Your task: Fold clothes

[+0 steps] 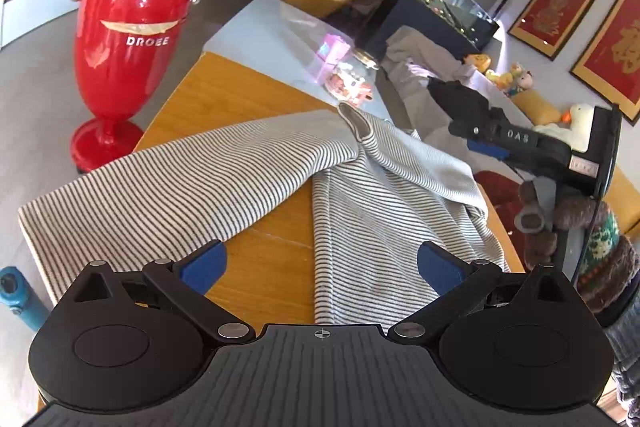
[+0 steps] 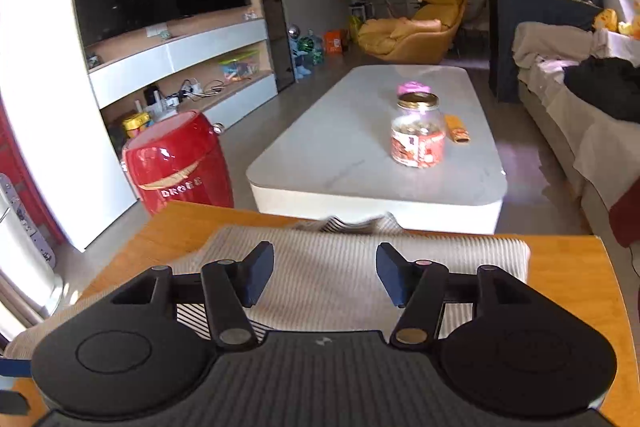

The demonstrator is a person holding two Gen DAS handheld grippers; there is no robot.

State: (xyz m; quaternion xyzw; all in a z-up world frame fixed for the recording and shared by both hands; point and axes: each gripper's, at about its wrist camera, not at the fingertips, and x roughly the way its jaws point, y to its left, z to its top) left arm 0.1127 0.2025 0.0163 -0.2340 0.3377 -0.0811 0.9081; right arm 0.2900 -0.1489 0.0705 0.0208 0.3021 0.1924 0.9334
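Up front in the left wrist view, the left gripper point(image 1: 322, 267) hangs over a wooden table point(image 1: 260, 267) with its jaws spread wide and nothing between the blue pads point(image 1: 204, 263). A striped shirt point(image 1: 248, 171) lies across the table just beyond the fingertips. One part stretches flat toward the left edge, another part runs down toward the camera on the right, and the two meet at a raised bunch near the collar point(image 1: 354, 121) at the far side. Bare wood shows between the two parts, directly under the open jaws. At the right, the right gripper point(image 1: 452, 95) is seen from the side above the shirt's far right corner, apart from the cloth; a gloved hand point(image 1: 540, 215) holds its handle. A red vase point(image 1: 128, 55) stands on the floor to the left of the table.

Next, the right wrist view. The right gripper point(image 2: 325, 275) hovers over the shirt point(image 2: 328, 287), which here lies as a flat folded panel on the table point(image 2: 568, 287), collar end at the far edge. Its jaws stand partly open, pads clear of the cloth, holding nothing. Beyond the table sits a white coffee table point(image 2: 360, 155) with a jar point(image 2: 418, 133) on it, and the vase point(image 2: 180, 163) shows at the left.
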